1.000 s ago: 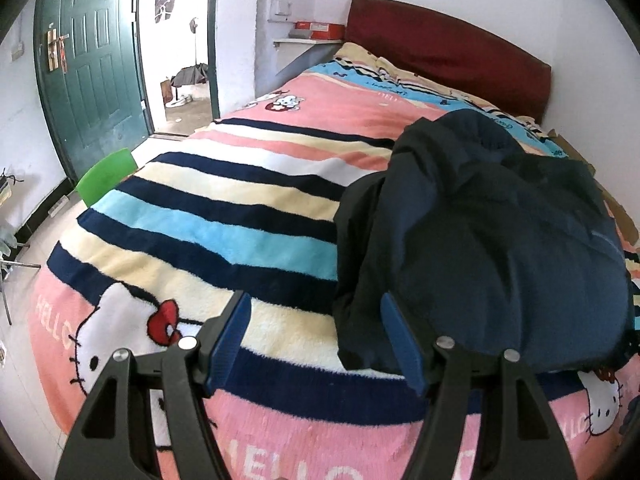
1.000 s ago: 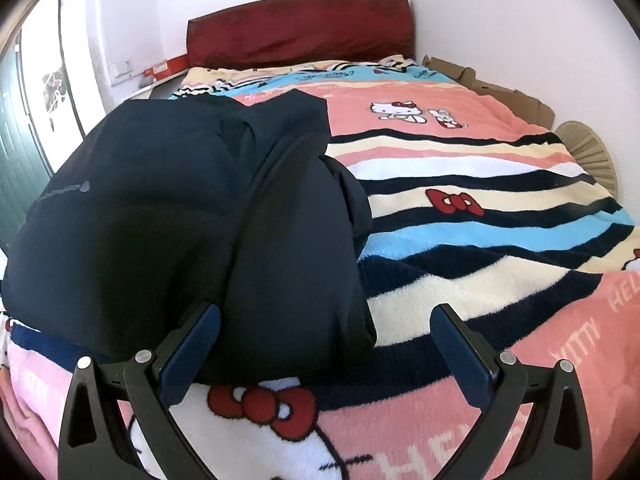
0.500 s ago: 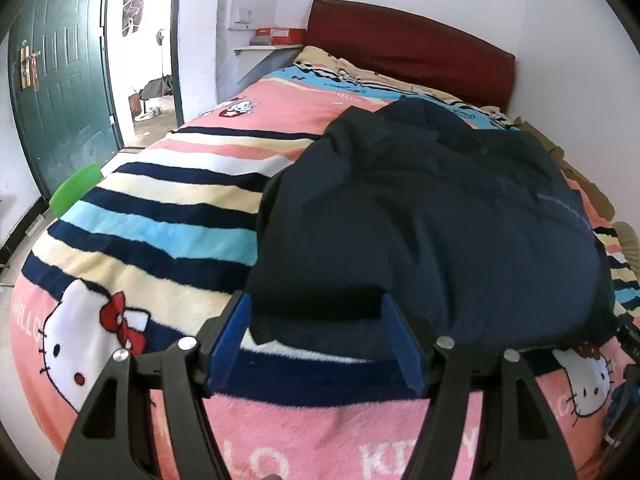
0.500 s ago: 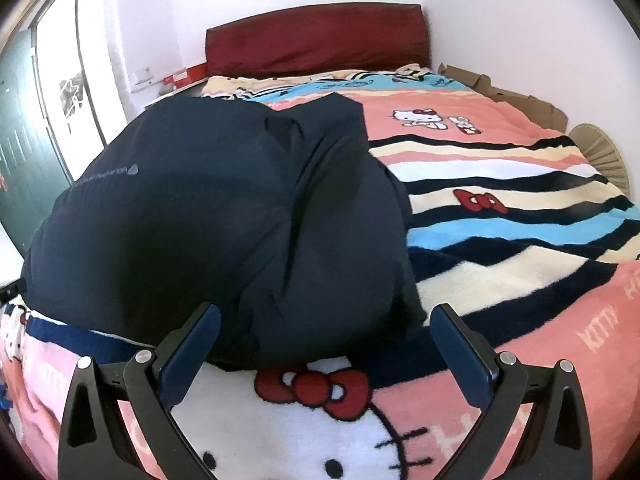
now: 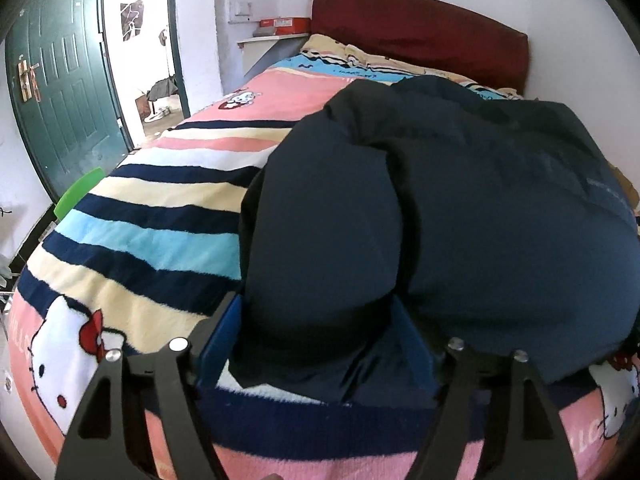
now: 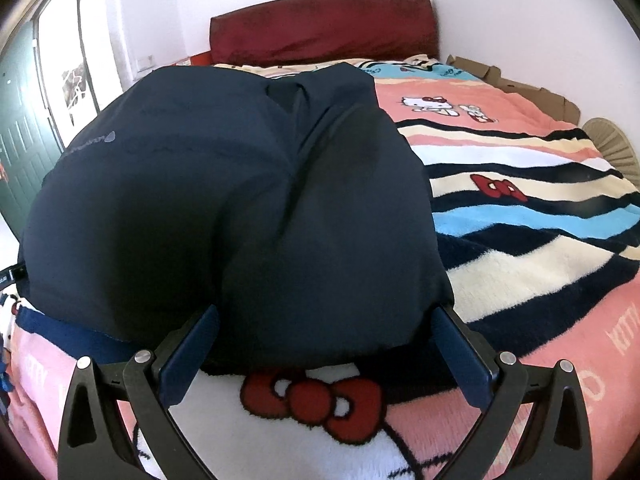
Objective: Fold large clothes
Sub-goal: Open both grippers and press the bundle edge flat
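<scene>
Honestly this looks midway — the jacket [image 5: 460, 216] lies on the bed [image 5: 132, 240], bundled into a puffy lump with a sleeve pulled over on each side, but not yet a tidy packet, so the final fold is left. Its long axis runs from the near hem toward the headboard [image 6: 320, 24], collar end pointing that way, I think. Left gripper [image 5: 316, 340] has just been opening, sleeve bulge between its fingers; right gripper [image 6: 328, 356] is spread wide around the other bulge — neither pinches cloth.
</scene>
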The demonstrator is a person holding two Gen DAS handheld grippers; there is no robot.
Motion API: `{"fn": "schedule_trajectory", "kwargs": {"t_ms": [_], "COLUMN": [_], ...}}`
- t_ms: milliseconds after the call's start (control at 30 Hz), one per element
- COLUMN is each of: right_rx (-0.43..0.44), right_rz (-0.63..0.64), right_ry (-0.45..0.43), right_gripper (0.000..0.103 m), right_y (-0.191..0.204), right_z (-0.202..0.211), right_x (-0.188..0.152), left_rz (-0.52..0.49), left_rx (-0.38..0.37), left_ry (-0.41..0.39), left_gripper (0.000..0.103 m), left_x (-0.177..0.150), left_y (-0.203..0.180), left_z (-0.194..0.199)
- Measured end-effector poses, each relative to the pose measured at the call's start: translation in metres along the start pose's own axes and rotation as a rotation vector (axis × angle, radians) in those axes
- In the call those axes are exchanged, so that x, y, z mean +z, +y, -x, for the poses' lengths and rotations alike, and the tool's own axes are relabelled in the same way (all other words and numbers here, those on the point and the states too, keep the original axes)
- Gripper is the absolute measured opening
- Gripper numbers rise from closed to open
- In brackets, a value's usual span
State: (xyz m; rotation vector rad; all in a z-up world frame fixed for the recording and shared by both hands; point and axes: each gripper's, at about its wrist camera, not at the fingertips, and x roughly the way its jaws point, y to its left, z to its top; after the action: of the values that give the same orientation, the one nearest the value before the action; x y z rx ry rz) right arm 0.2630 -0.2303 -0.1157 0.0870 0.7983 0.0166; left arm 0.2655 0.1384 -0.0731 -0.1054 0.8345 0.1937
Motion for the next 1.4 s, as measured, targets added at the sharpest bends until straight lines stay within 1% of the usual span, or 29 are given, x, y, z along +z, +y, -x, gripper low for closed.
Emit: {"fn": "schedule_trajectory", "kwargs": {"t_ms": [233,400,633,700,767,867,1067,1300,1400], "right_rx": [0.005,0.001,-0.002,-0.004,-0.004,-0.001,-0.036,-0.030,-0.019], "right_rz": [0.001,0.007,-0.005,0.000,0.006,0.003,0.010,0.021,0.024], "right_ry": [0.002,-0.001,-0.027,-0.029,-0.027,0.005,0.011,0.012,0.005], "right_gripper": [0.103,0.103,0.103,0.103,0.103,0.103,0.103,0.103,0.103], "right_y": [0.002,0.005,0.003,0.004,0.005,0.002,0.005,0.013,0.018], "right_z": [-0.005,-0.009,-0.017,-0.021,-0.026,-0.036,-0.024,0.003,0.016], "right_x": [0.003,0.012,0.038,0.042,0.046,0.048,0.043,0.028,0.021], "left_rz": [-0.001,0.006,0.031,0.031,0.032,0.047,0.029,-0.018,-0.029], "left_rx": [-0.007,-0.019,-0.055,-0.058,-0.056,-0.066,-0.049,0.000,-0.006], "left_ry": [0.006,0.011,0.009,0.013,0.021,0.035,0.039,0.022,-0.002], "left_gripper": [0.078,0.081,0.081,0.083,0.089,0.089,0.089,0.089,0.089], "left_x": [0.002,0.010,0.018,0.018,0.018,0.018,0.010,-0.008,-0.017], "left_y": [0.001,0.004,0.007,0.008,0.009,0.011,0.012,0.006,0.002], "left_z": [-0.012,-0.019,-0.024,-0.027,-0.031,-0.032,-0.016,0.013,0.029]}}
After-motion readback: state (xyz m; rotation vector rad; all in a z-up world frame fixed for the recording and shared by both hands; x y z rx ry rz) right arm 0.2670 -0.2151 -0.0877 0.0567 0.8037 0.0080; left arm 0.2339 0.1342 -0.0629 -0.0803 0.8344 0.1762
